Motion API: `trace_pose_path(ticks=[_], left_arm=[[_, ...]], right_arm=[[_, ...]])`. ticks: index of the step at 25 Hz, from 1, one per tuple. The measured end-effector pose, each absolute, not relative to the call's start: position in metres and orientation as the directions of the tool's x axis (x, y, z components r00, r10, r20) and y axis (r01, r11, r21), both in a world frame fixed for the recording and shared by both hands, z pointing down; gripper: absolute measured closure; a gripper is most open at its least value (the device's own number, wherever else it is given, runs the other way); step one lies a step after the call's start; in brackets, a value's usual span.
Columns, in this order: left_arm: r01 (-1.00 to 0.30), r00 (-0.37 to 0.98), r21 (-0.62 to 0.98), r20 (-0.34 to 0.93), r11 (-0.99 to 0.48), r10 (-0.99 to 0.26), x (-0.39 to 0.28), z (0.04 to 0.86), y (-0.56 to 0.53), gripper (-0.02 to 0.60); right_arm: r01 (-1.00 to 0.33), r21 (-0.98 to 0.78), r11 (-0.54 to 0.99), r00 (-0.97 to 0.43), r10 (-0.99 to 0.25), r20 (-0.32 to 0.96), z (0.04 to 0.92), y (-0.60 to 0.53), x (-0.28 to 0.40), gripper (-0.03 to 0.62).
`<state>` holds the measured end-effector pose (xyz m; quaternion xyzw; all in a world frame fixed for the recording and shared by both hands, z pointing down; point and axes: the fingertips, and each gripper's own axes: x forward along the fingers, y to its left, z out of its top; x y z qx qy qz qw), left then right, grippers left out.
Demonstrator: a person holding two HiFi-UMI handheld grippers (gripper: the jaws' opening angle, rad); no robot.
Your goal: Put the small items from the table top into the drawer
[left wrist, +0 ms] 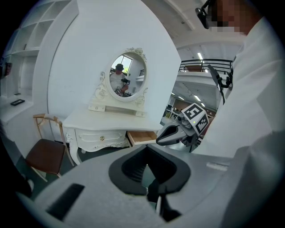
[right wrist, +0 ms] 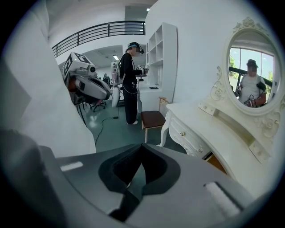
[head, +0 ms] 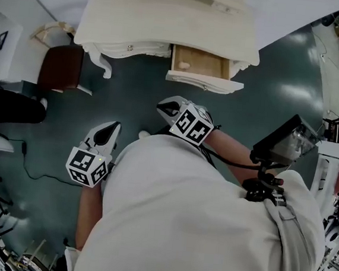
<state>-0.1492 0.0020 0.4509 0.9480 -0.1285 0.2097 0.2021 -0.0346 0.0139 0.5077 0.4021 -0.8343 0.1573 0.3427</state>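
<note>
The white dressing table (head: 169, 18) stands ahead of me at the top of the head view. Its right-hand drawer (head: 201, 63) is pulled open, showing a wooden bottom, and a small pale item (head: 184, 65) lies inside at the left. My left gripper (head: 110, 127) hangs over the dark floor, well short of the table, shut and holding nothing. Closer to the drawer front, my right gripper (head: 164, 107) is also shut and holding nothing. In the left gripper view the drawer (left wrist: 142, 137) and the right gripper (left wrist: 171, 133) show beyond the closed jaws.
A brown-seated chair (head: 61, 67) stands left of the table. An oval mirror (left wrist: 127, 75) tops the table. A black cable (head: 32, 172) trails on the floor at the left. Another person (right wrist: 130, 84) stands by white shelves (right wrist: 160, 53) in the right gripper view.
</note>
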Motion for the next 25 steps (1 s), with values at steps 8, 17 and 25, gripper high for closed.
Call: trace_pose_path(ticks=[8, 17, 25], left_arm=[[-0.316, 0.880, 0.333, 0.452, -0.888, -0.144, -0.144, 0.452, 0.003, 0.580], [-0.302, 0.882, 0.335, 0.455, -0.892, -0.128, -0.140, 0.455, 0.003, 0.580], [-0.292, 0.883, 0.329, 0.453, -0.898, -0.121, -0.137, 0.452, -0.003, 0.580]], right_arm=[[-0.777, 0.013, 0.629, -0.440, -0.558, 0.703, 0.510, 0.017, -0.033, 0.595], [-0.784, 0.020, 0.620, -0.430, -0.566, 0.703, 0.511, 0.019, -0.028, 0.595], [-0.786, 0.035, 0.617, -0.420, -0.575, 0.702, 0.508, 0.013, -0.025, 0.595]])
